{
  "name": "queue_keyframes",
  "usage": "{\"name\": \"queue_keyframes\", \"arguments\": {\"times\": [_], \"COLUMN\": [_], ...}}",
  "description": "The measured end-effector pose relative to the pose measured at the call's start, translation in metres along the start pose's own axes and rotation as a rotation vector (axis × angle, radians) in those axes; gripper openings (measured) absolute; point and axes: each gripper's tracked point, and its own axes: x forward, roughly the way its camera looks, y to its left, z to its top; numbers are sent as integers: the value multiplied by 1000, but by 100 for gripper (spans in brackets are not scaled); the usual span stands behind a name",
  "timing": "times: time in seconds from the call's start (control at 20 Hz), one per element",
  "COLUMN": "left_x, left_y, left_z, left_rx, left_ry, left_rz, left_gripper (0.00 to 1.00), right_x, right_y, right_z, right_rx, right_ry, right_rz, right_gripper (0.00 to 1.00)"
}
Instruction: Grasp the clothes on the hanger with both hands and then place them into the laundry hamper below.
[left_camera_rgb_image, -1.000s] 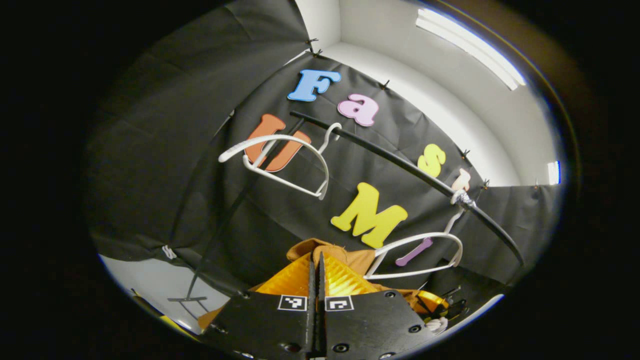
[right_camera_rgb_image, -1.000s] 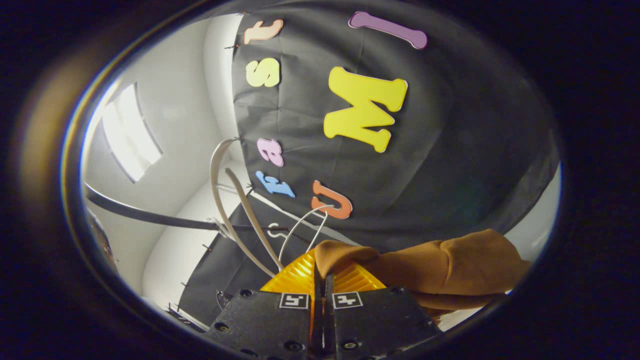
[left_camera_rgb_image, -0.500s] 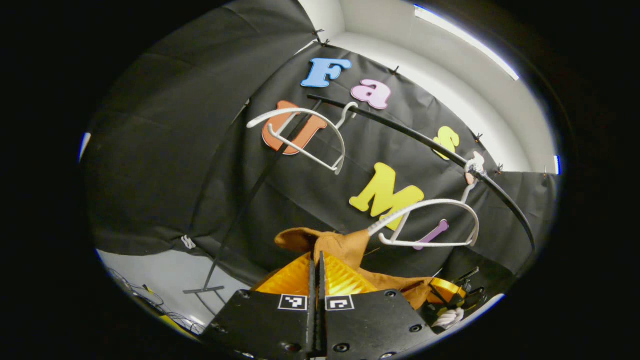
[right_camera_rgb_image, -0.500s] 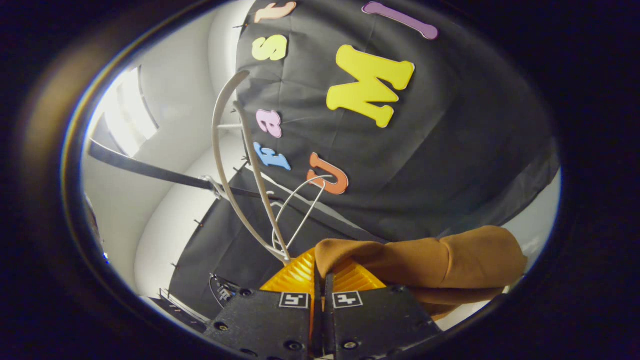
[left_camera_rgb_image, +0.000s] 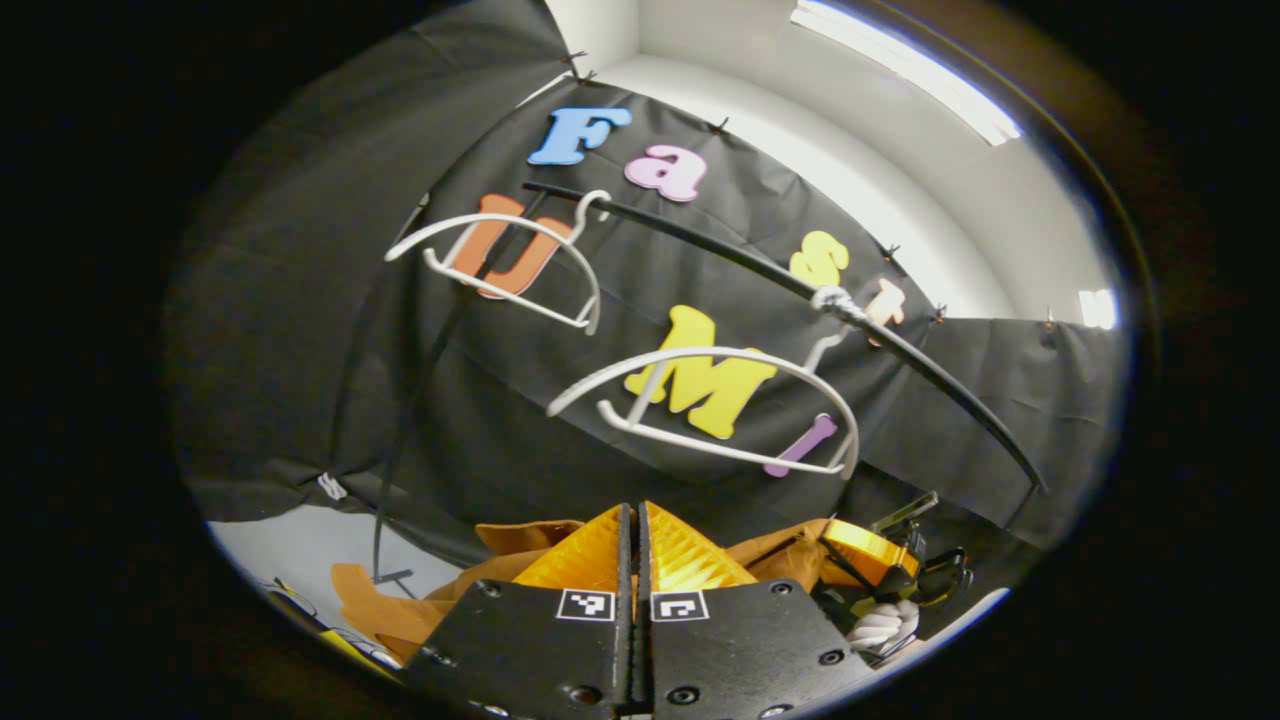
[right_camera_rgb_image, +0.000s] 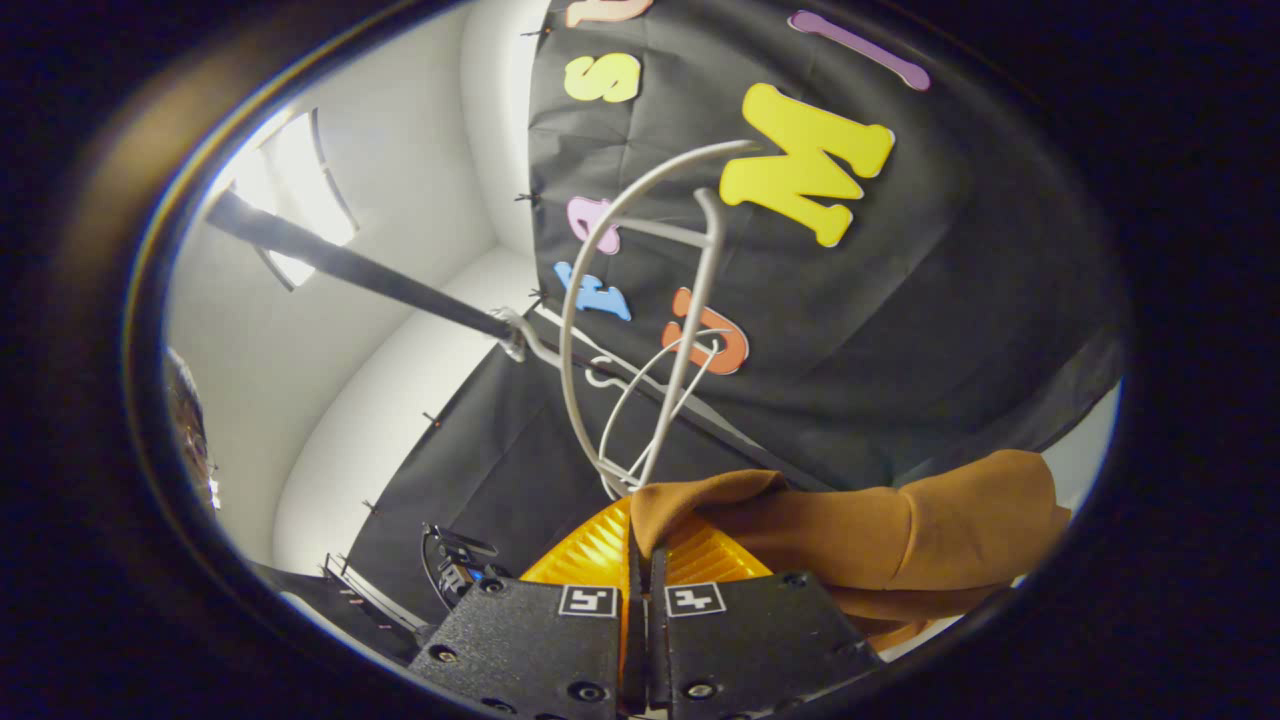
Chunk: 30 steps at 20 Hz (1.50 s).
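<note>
Both grippers are clamped on the cloth (right_camera_rgb_image: 900, 540). Left gripper (left_camera_rgb_image: 632, 520): fingers closed together, brown fabric bunched just behind and to either side of the tips. Right gripper (right_camera_rgb_image: 645, 545): fingers closed, a fold of cloth pinched at the tips, the rest trailing off to its right.

Landmark: near hanger (left_camera_rgb_image: 710, 410). It hangs bare on the rail (left_camera_rgb_image: 760, 270), and the cloth sits below it, clear of it. A second bare hanger (left_camera_rgb_image: 500, 265) is further along the rail. The right gripper also appears in the left gripper view, below the near hanger's right end, with a gloved hand (left_camera_rgb_image: 880, 628) on it.

I can't see the hamper, so I can't tell how far the drop has to go.

My read of the step: carry the cloth down from the near hanger to the hamper.
- Keep both pinches closed until the cloth is over the opening.
- Lower both hands together so the span doesn't sag to one side.
- Stay clear of the near hanger's lower bar; a trailing edge could snag it.
- Release both at once.

Against 1.0 s ago:
- Left gripper view: the near hanger was low, right by the cloth; it now sits higher and more central, with a clear gap under it.
- More cloth now shows at lower left of that view.
- Right gripper view: the near hanger has swung toward the middle.
- The grip looks unchanged on both sides.
</note>
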Motion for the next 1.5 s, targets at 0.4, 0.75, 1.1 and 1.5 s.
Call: {"name": "queue_keyframes", "arguments": {"times": [0.4, 0.75, 1.1, 1.5], "left_x": [2, -10, -23, -89], "left_y": [-75, 2, 54, 109], "left_z": [-22, -141, -269, -383], "left_rx": [28, -49, -149, -168], "left_ry": [65, 270, 483, 840], "left_rz": [-121, 72, 227, 495], "left_gripper": [0, 0, 0, 0], "right_x": [19, -6, -74, -113], "right_y": [52, -62, -203, -252], "right_z": [-68, -126, -235, -272], "right_rx": [-103, -34, 62, -10], "right_ry": [134, 241, 477, 690], "right_rz": [43, -245, -650, -968], "right_gripper": [4, 4, 5, 4]}}
